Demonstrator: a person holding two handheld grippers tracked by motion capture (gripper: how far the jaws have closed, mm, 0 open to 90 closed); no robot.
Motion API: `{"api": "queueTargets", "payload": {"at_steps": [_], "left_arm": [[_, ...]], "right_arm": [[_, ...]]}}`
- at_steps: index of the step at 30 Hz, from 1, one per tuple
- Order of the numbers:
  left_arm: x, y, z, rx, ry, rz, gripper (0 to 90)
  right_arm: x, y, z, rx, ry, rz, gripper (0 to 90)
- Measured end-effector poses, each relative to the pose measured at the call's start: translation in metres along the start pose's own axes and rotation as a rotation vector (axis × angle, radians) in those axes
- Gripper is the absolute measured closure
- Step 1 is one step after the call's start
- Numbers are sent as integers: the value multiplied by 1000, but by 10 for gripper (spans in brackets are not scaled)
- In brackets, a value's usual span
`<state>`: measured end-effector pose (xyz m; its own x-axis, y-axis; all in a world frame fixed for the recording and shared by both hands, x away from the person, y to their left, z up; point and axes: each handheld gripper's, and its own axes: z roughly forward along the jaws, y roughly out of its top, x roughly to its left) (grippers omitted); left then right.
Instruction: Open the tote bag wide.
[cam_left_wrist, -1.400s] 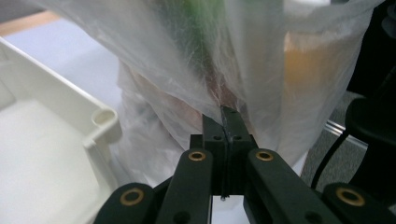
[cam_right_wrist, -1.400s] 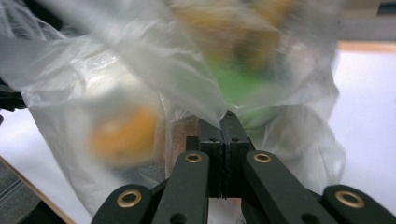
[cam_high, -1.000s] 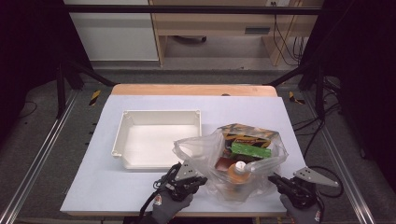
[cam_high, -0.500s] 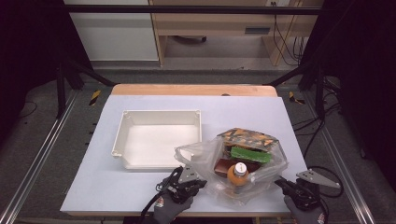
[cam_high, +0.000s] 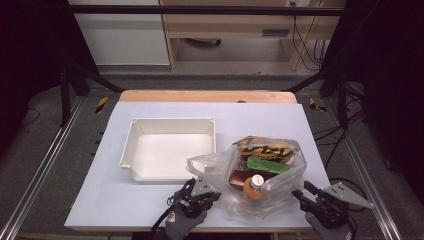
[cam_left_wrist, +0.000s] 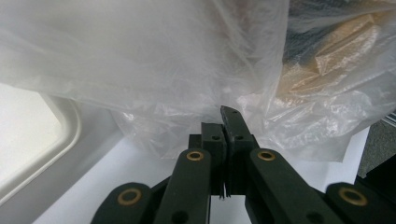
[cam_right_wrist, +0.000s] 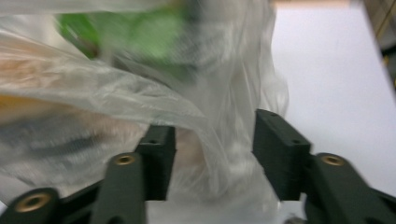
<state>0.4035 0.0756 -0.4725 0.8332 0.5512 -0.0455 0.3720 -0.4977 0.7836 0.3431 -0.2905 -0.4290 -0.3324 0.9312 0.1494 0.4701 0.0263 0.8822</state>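
Lying on the bench (cam_high: 150, 210) just right of the white tray (cam_high: 170, 150), the clear bag (cam_high: 260, 185) has its near edge clamped in the left gripper (cam_high: 200, 192), while the right gripper (cam_right_wrist: 212, 158) has its jaws just opening, film loose between them.

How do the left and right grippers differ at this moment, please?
The left gripper has its jaws shut, apparently pinching the plastic bag film; the right gripper has jaws that have just been opening, with loose bag film between them. The left works at the bag's left side, the right at its right. Both are black and sit at the table's near edge.
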Motion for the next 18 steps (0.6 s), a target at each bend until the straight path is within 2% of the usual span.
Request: {"api": "queueTargets", "payload": {"at_steps": [1,2,3,4,6,12,13,16,17,18], "left_arm": [[0,0,0,0,0,0,886],[0,0,0,1,1,1,887],[0,0,0,2,3,2,887],[-1,0,0,3,3,3,887],[-1,-1,0,0,4,3,887],[0,-1,0,-3,2,-13,885],[0,-1,0,-4,0,-15,881],[0,0,-1,-12,-7,-13,851],[1,1,-5,-22,-11,-21,810],[2,2,-8,-32,-20,-24,783]], "right_arm": [[0,0,0,0,0,0,468],[5,10,-9,-61,9,-15,397],[5,10,-9,-61,9,-15,397],[12,21,-16,-109,17,-32,376],[18,30,-20,-142,30,-50,353],[33,42,-17,-144,51,-102,342],[35,43,-15,-145,54,-111,390],[40,41,-16,-115,39,-141,685],[38,38,-15,-94,43,-128,817],[37,34,-14,-88,44,-118,868]]}}
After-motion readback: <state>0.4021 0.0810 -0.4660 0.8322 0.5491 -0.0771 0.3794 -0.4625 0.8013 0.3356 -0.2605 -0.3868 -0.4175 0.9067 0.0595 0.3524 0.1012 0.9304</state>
